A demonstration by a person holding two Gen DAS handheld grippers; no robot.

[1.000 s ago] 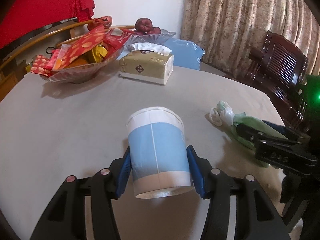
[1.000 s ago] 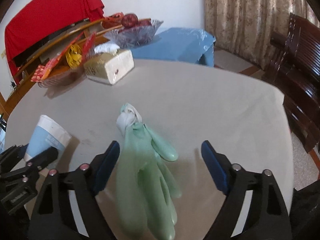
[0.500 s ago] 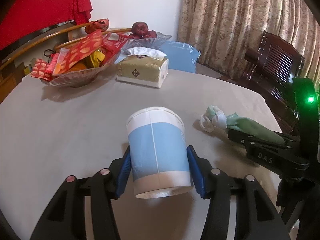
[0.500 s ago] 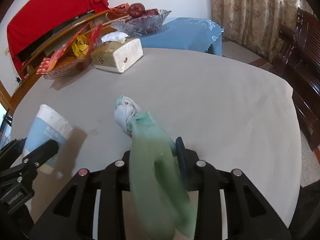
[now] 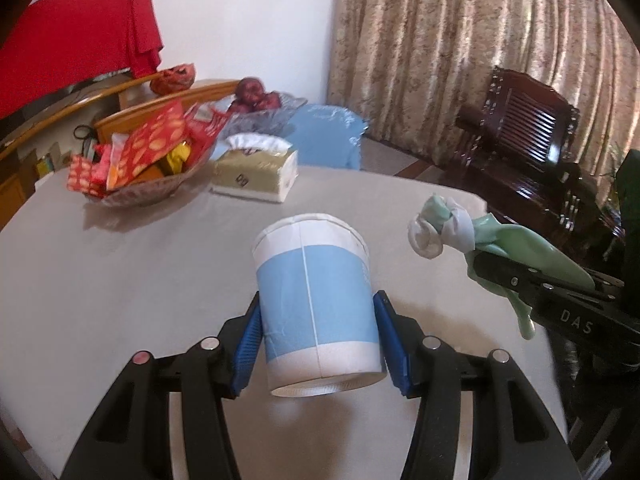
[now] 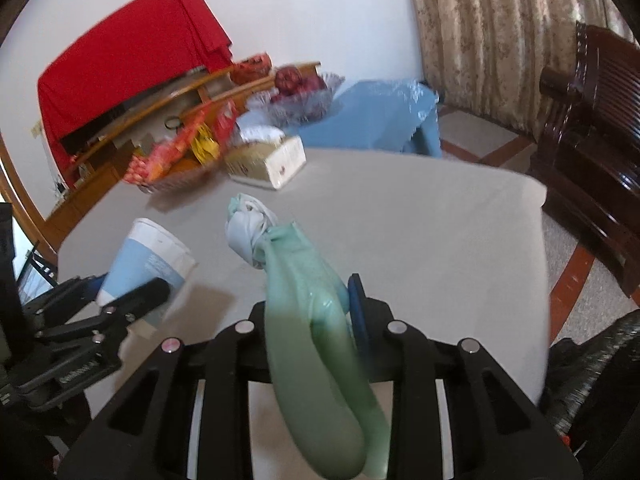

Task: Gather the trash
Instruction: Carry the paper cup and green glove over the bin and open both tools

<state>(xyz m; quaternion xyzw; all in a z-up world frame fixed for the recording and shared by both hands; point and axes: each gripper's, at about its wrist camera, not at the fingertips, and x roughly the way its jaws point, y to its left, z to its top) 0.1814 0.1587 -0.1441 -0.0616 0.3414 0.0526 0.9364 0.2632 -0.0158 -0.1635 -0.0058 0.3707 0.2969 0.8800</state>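
Observation:
A blue-and-white paper cup (image 5: 312, 264) is clamped between the blue pads of my left gripper (image 5: 318, 332), tilted with its base toward the camera, above the beige table (image 5: 120, 280). The cup (image 6: 148, 256) and the left gripper (image 6: 152, 292) also show at the left of the right wrist view. My right gripper (image 6: 312, 300) is closing its jaws on a pale green rubber glove (image 6: 304, 272) with a knotted white end. The glove hangs clear of the table. In the left wrist view the glove (image 5: 520, 244) sticks out of the right gripper (image 5: 480, 264) at the right.
At the table's far side stand a glass dish of red snack packets (image 5: 148, 168) and a tissue box (image 5: 256, 176). Behind them are a fruit bowl (image 5: 260, 112) and a blue-covered stool (image 5: 328, 140). A dark wooden chair (image 5: 528, 128) stands right of the table, before a curtain.
The right gripper's wide jaws closed on the green glove and lifted it off the table. The left gripper rose a little with the cup still in it.

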